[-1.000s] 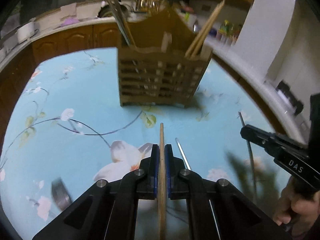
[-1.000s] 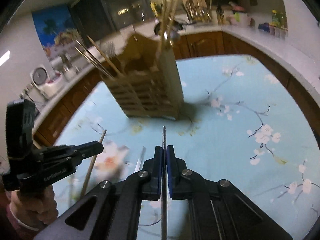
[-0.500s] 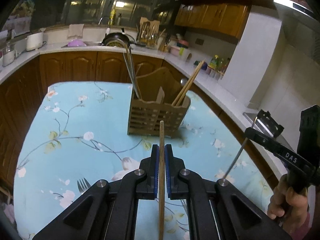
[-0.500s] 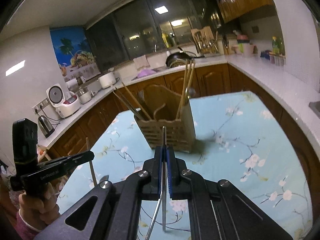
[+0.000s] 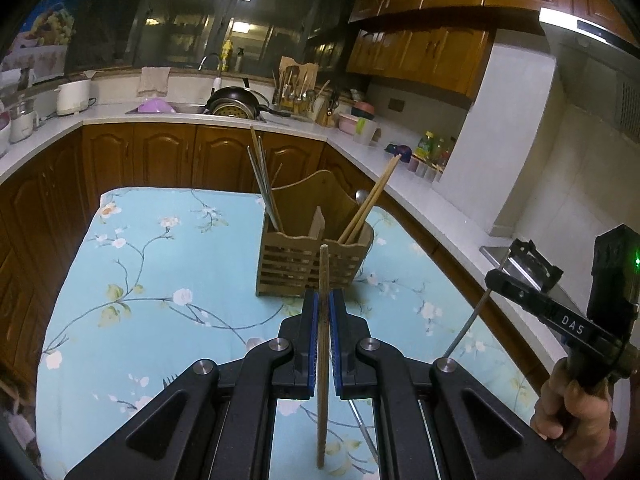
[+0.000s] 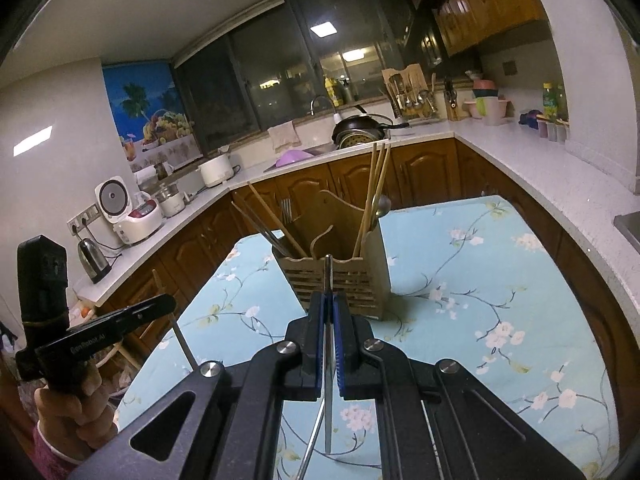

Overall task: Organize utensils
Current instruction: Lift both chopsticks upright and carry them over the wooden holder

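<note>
Kitchen cabinets of brown wood ring a desk (image 5: 120, 280) draped in pale blue cloth printed with blossoms. Since a second ago both hands have lifted clear of the cloth and now hang above it, so the picking-up looks done and the drop into the holder is likely next. On the left, the left gripper (image 5: 324, 312) is clamped on a round wooden chopstick (image 5: 323, 344). Near the desk's far edge stands the slatted wooden holder (image 5: 308, 264), already bearing metal and wooden sticks in separate compartments. To the right, the right gripper (image 6: 329, 316) is clamped on a thin, smooth metal chopstick (image 6: 328, 400).
</note>
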The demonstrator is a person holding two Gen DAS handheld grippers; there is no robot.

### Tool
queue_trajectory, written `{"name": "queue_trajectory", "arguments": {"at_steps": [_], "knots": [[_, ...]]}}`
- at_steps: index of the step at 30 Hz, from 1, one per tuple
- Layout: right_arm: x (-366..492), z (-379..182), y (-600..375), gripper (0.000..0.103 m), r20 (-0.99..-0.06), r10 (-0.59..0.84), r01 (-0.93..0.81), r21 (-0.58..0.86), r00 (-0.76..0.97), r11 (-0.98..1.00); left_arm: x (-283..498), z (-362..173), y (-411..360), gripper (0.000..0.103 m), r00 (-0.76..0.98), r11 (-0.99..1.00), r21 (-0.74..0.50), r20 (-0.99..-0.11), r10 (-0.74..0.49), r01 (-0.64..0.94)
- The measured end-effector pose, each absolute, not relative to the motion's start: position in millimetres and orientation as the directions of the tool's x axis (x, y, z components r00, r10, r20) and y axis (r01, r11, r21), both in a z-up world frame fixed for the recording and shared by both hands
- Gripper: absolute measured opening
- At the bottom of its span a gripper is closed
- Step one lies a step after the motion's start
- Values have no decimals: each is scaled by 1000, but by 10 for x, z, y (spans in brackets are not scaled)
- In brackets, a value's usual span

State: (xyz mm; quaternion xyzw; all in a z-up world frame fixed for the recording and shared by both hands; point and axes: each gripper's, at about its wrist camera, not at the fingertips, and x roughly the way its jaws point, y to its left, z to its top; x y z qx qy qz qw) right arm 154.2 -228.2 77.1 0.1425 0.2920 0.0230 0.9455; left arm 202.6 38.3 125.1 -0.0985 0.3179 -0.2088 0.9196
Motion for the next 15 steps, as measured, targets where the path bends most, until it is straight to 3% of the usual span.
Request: {"name": "queue_trajectory", "arguments": {"at_steps": [15], "knots": [[1728, 942, -2359, 5, -502, 105, 46, 280, 858, 959, 2246, 1443, 440, 3, 763, 901, -314, -488, -423, 299]]}}
